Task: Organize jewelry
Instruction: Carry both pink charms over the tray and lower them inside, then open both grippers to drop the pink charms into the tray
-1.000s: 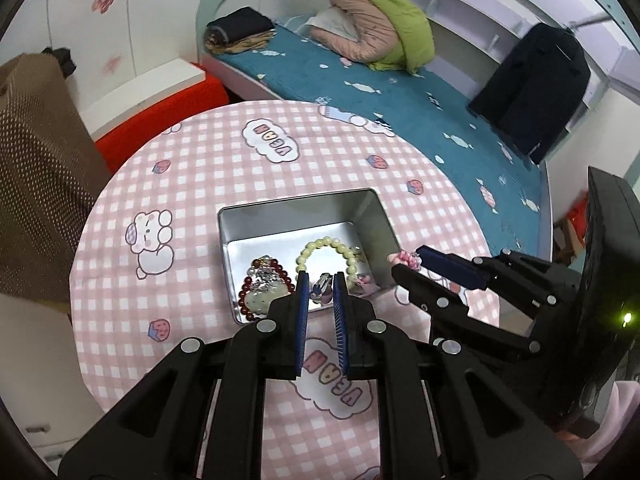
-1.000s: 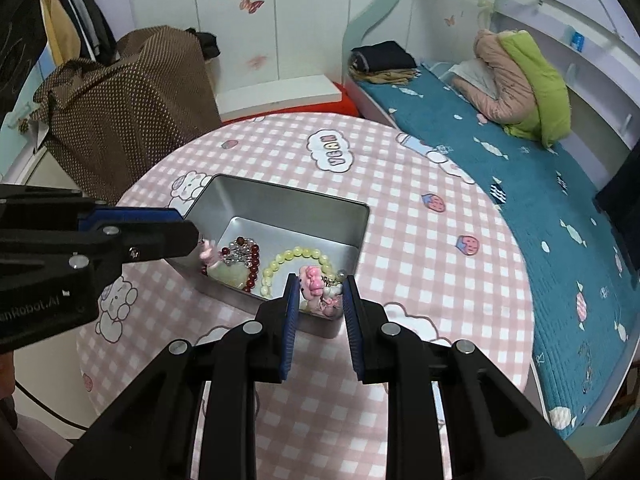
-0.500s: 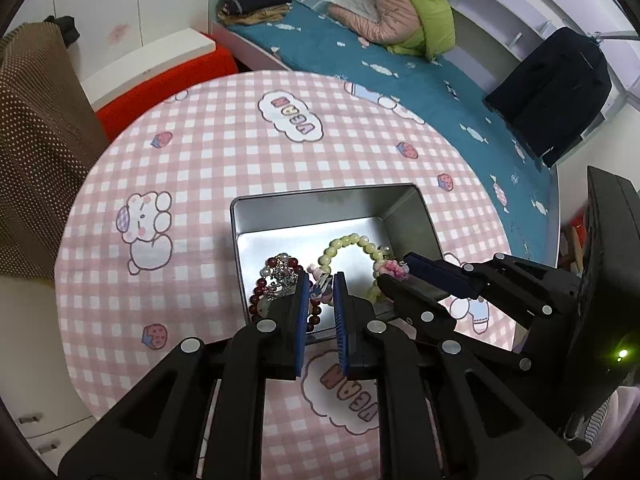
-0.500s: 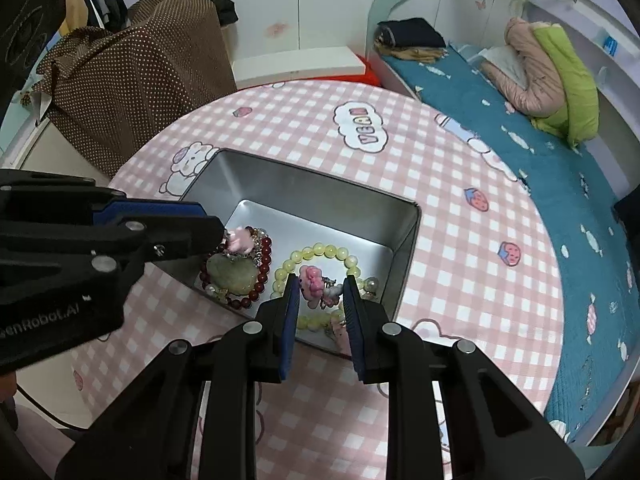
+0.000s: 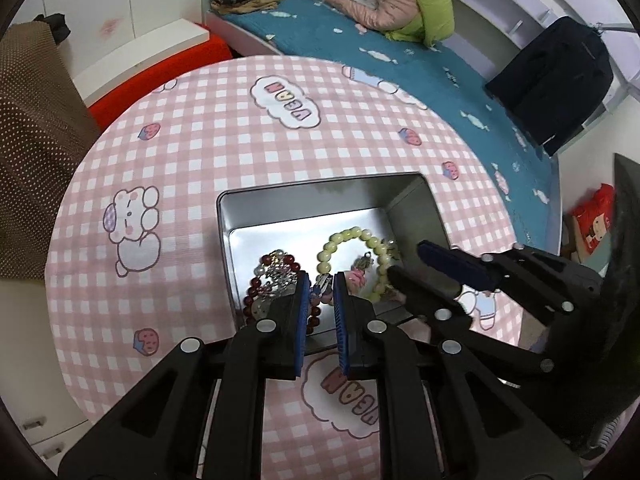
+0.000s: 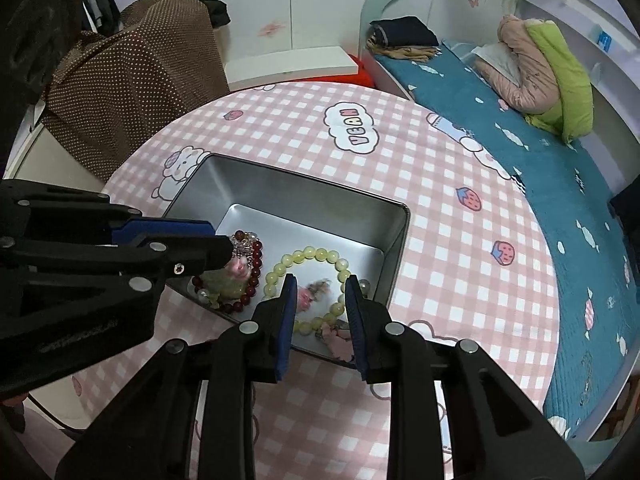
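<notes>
An open metal tin [image 5: 320,196] [image 6: 288,184] sits on the round pink checked table [image 5: 200,160]. In it lie a pale green bead bracelet [image 5: 348,236] [image 6: 316,254] and a dark red bead bracelet [image 5: 256,296] [image 6: 248,296]. My left gripper [image 5: 320,284] [image 6: 228,252] hangs over the red bracelet, shut on a small pink and silver charm [image 5: 322,286] [image 6: 240,266]. Over the green bracelet, my right gripper [image 6: 320,292] [image 5: 404,258] has its jaws opening. A blurred pink charm [image 6: 310,294] sits loose between them, touching neither pad.
A bed with a teal cover [image 6: 540,152] curves round the table's far right side. A brown dotted cover [image 6: 132,68] stands at the far left, beside a red and white bench [image 5: 160,52]. A dark jacket [image 5: 556,76] hangs at the right.
Both grippers have come down closer over the tin. The right jaws have widened and the pink charm they pinched now sits loose between them. The left grip is unchanged.
</notes>
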The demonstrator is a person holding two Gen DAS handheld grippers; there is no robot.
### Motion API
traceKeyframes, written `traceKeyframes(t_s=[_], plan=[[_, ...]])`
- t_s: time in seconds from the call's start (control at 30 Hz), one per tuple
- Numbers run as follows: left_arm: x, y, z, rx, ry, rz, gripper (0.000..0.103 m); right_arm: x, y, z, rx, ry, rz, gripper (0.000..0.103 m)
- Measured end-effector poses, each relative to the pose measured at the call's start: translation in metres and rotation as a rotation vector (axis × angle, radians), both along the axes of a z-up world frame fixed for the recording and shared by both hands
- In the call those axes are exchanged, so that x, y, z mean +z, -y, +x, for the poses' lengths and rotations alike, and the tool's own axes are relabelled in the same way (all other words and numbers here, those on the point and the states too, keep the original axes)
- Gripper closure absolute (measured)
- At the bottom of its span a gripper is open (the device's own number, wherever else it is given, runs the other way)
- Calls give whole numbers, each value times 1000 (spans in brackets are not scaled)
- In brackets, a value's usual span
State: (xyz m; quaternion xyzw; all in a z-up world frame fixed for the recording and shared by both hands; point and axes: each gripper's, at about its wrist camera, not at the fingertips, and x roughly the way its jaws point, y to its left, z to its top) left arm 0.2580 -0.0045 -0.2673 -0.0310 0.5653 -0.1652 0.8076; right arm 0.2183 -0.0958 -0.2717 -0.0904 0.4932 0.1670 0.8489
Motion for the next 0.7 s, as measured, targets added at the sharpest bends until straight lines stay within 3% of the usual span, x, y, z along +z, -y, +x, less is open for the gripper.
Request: traceKeyframes(t_s=[0.07, 0.17, 0.7], plan=[[-1, -1, 0, 5, -5, -1, 90, 1, 1, -1, -10, 3, -3, 79], [-1, -2, 0, 9, -10, 12, 79, 2, 4, -2, -22, 3, -2, 79], [11, -1, -17, -4, 22, 14, 78, 15, 7, -19, -54, 33, 3, 76]])
